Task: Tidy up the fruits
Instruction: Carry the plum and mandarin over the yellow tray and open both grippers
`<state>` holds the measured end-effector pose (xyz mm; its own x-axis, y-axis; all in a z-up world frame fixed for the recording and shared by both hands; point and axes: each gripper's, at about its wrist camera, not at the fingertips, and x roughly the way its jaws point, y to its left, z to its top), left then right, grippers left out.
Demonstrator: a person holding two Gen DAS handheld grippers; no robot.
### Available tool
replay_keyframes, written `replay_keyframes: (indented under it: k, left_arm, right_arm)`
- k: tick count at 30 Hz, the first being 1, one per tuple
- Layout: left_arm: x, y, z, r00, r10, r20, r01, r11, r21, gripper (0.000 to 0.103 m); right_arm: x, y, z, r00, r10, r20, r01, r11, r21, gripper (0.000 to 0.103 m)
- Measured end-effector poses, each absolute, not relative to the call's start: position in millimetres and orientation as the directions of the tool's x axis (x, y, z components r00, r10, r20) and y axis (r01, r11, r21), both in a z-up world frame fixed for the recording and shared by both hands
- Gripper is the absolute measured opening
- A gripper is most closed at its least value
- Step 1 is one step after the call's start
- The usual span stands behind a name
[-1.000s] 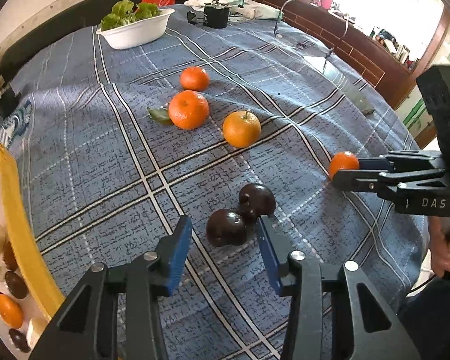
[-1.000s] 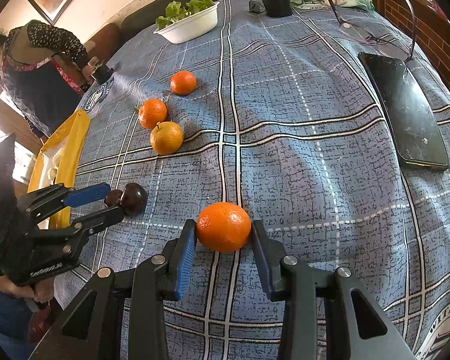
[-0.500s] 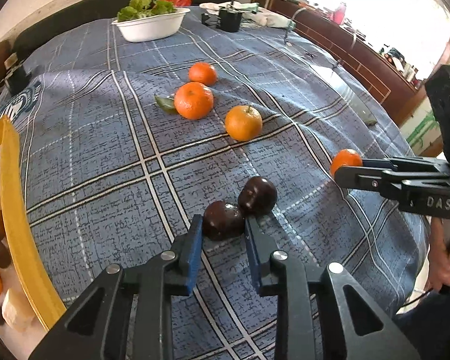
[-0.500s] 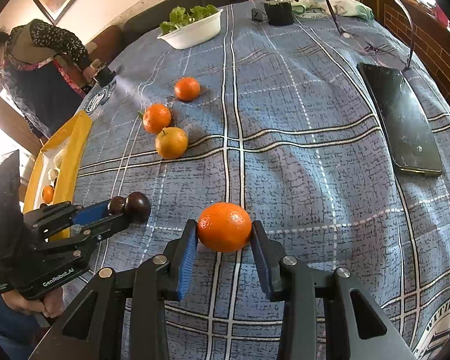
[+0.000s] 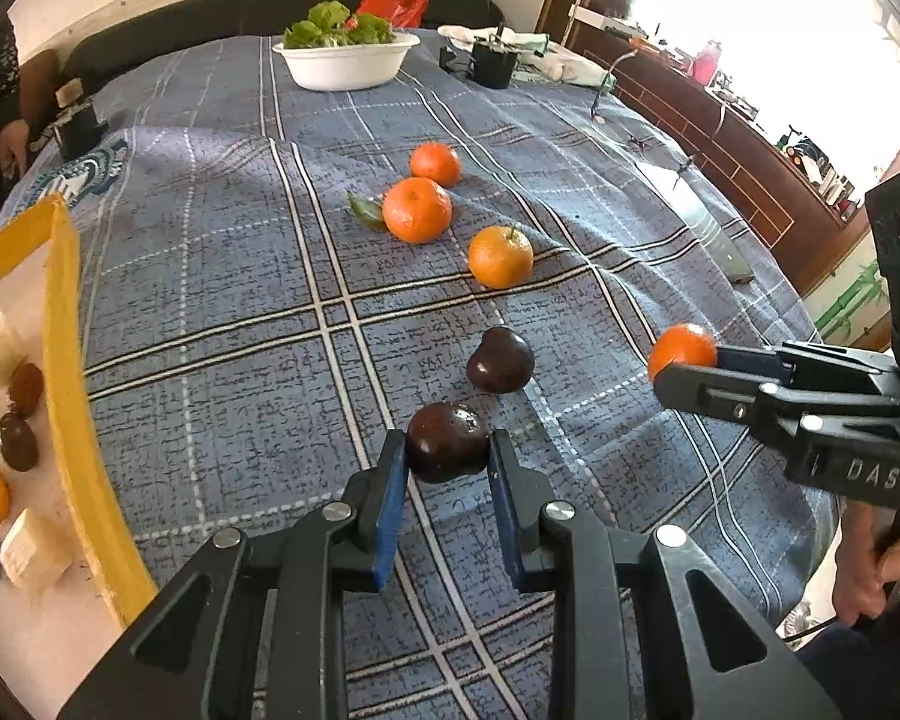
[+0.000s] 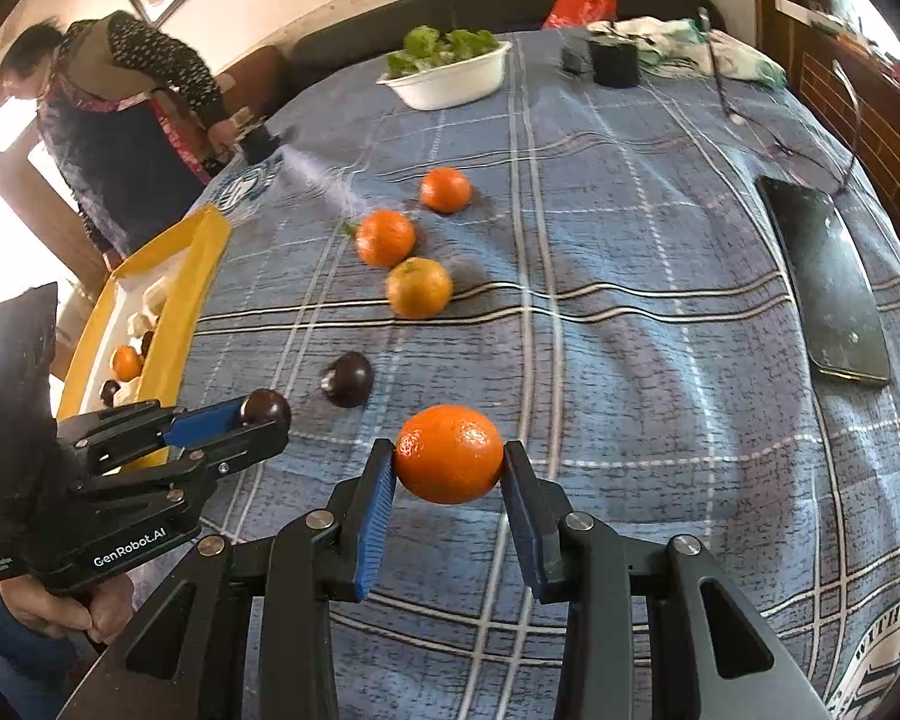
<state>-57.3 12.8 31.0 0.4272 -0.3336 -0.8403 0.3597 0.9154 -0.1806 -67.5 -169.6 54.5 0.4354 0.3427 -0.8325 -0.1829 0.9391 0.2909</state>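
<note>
Two grippers, each w/ a fruit pinched between its blue pads: left gripper (image 5: 447, 461) has just closed on a dark plum (image 5: 447, 441), right gripper (image 6: 448, 474) clamps an orange (image 6: 449, 453). Both fruits seem just off the blue checked cloth (image 5: 222, 300), hard to tell. Second plum (image 5: 500, 360) & three oranges lie on it; yellow tray (image 5: 69, 396) at left edge.
</note>
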Motion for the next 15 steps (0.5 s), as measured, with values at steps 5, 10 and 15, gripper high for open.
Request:
replay_keyframes:
  k: [5,10,15]
  left_arm:
    - [-63.9,23.6,35.1,0.445,-0.323,-0.835,0.333,0.925,-0.181,0.026]
    - [-66.6,36.6,42.4,0.471,-0.309,-0.826,0.305,0.936,-0.176,0.026]
    - [-66.5,49.9,49.5,0.496,-0.289,-0.819,0.275,0.947,-0.167,0.026]
  right_arm:
    - [-69.2,-153.2,53.0,0.416,0.353,-0.838,-0.222,0.933,0.282,0.039]
    - [-69.8,-139.5,53.8,0.406,0.361,-0.84,-0.254,0.927,0.276,0.039]
    - [-68.6,-128.8,57.6,0.403,0.367,-0.838,-0.281,0.921,0.268,0.039]
